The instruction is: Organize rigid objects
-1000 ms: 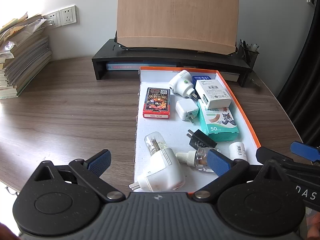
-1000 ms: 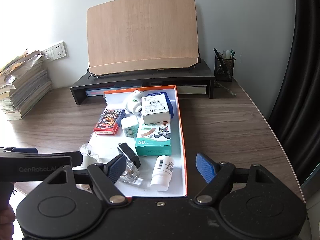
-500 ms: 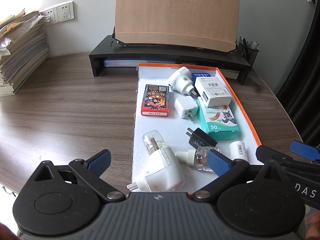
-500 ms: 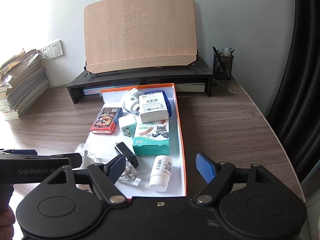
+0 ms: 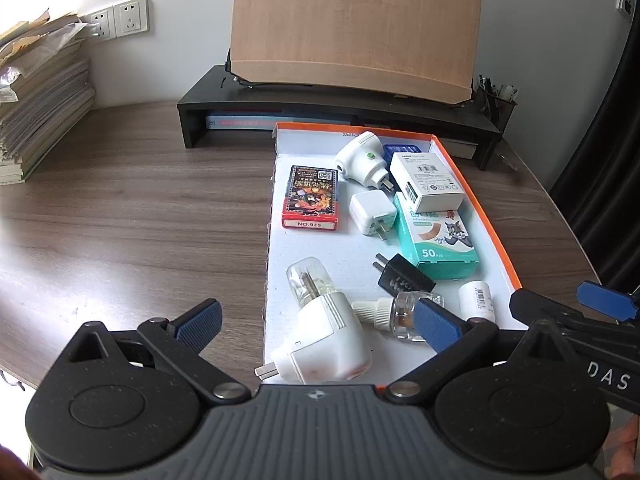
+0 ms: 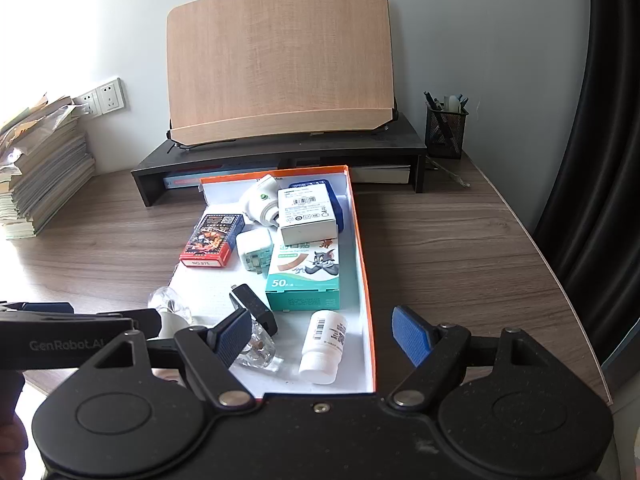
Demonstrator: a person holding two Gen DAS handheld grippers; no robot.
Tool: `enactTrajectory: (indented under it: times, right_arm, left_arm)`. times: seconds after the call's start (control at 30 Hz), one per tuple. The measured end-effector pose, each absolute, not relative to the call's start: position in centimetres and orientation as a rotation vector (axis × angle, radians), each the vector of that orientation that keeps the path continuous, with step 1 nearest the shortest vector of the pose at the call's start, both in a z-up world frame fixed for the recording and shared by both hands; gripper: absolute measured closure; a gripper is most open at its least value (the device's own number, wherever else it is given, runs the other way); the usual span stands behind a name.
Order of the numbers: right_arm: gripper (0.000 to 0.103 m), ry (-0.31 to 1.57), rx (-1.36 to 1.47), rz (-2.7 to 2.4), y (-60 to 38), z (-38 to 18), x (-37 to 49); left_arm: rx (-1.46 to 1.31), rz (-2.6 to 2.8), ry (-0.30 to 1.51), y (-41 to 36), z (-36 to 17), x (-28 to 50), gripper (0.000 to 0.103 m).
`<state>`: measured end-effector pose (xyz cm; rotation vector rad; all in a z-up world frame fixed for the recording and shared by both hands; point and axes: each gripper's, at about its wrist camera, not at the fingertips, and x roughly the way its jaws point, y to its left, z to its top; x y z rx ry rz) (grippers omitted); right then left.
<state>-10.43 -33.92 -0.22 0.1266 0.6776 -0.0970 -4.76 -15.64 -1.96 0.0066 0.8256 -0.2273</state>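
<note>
While both claws hang wide open and empty, the white plug-in vaporizer [image 5: 320,340] lies lengthwise just ahead of the left claw [image 5: 316,320], nearer than the right claw [image 6: 324,334].

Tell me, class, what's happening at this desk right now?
A person holds a gripper in each hand over a shallow box of small items. Both the left gripper and right gripper are open and empty. The white plug, pill bottle and bandage box lie untouched inside.
</note>
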Motion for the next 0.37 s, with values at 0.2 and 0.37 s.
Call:
enactTrajectory:
  times: [0.2,0.37]
  right_arm:
    - [0.012,0.677,0.128,-0.101,-33.90,-0.31,-10.35]
    - [0.012,0.678,0.127,-0.114,-34.10,-0.51,-10.25]
  left_arm:
    - [-0.007,-0.234,0.818,-15.43,-1.93,-4.88,0.000]
    - [-0.015,-0.262,0.829,-15.50,-2.03,-4.67,0.000]
